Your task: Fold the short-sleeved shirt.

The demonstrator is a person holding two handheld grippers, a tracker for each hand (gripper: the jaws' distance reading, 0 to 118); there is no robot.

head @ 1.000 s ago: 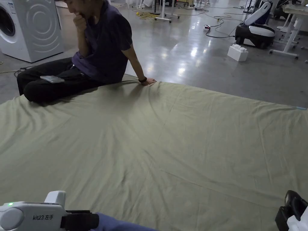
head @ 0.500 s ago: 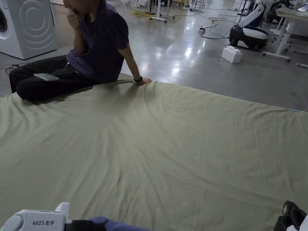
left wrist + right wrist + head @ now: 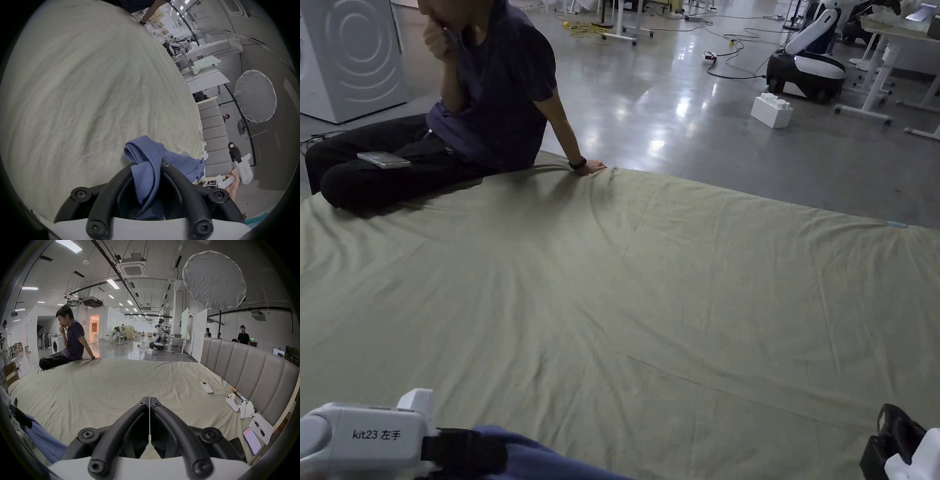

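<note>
Wrinkled green sheet (image 3: 650, 300) over bed. Blue shirt (image 3: 151, 164), bunched, hem seam showing, clamped in left gripper (image 3: 148, 164). Right gripper (image 3: 149, 400) jaws together, empty.

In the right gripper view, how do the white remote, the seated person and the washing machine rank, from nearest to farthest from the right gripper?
1. White remote, on the bed sheet, right.
2. Seated person, far left bed edge.
3. Washing machine, on the floor behind that person.
</note>
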